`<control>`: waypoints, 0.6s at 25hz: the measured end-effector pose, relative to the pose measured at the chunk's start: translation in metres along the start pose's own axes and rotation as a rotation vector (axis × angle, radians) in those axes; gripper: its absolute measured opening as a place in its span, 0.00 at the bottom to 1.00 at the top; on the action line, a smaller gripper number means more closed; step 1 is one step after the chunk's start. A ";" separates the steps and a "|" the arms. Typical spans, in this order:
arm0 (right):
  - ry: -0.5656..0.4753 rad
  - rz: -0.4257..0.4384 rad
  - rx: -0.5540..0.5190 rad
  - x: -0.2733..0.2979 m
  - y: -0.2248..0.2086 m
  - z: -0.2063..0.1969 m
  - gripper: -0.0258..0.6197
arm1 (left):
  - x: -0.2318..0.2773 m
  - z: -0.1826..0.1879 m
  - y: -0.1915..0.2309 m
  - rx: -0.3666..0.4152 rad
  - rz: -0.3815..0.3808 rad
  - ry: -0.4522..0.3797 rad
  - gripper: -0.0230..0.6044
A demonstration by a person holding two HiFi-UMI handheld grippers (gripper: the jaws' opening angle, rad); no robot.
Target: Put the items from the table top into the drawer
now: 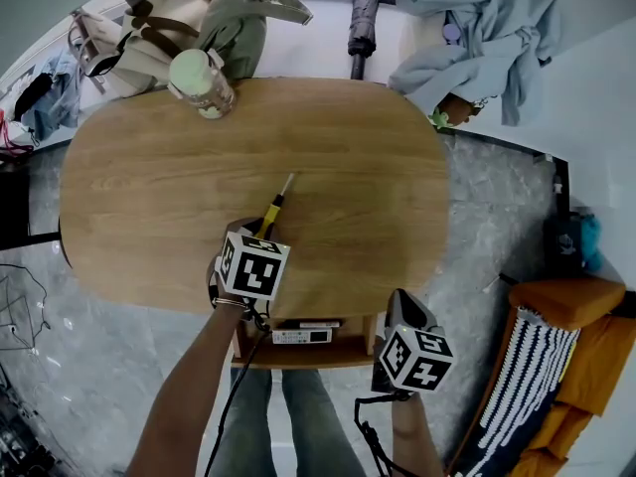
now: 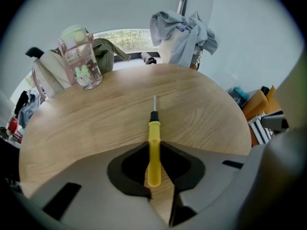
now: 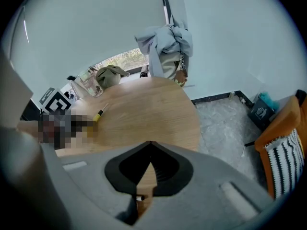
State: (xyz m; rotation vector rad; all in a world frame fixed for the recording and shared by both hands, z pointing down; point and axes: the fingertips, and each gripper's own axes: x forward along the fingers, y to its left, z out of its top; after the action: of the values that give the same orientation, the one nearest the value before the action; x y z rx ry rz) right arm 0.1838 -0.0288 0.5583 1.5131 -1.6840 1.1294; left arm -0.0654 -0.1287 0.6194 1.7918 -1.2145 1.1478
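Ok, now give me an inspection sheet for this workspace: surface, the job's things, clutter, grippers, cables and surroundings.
Surface: oval wooden table.
Job's things: yellow-handled screwdriver lying on the table; clear bottle with green lid upright at the far edge; open wooden drawer under the near edge, a white item already inside.
Clutter: beige bag and olive bag against the far edge.
Grippers: left gripper closed on the screwdriver's handle; right gripper shut, empty.
Cables: black cable hanging from the left gripper.
Surroundings: folded black umbrella, grey-blue clothes, orange cushion, grey floor.
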 end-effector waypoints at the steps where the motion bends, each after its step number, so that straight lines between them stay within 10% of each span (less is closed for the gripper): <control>1: -0.002 -0.001 -0.001 0.000 0.001 0.000 0.05 | -0.001 0.000 0.001 -0.007 -0.002 -0.007 0.14; 15: -0.027 -0.029 0.026 -0.013 0.012 -0.012 0.05 | -0.025 -0.013 0.002 0.012 -0.039 -0.054 0.14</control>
State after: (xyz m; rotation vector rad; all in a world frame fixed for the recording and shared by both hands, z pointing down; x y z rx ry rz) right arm 0.1733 -0.0121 0.5506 1.5701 -1.6666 1.1241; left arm -0.0755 -0.1096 0.6018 1.8581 -1.2006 1.0934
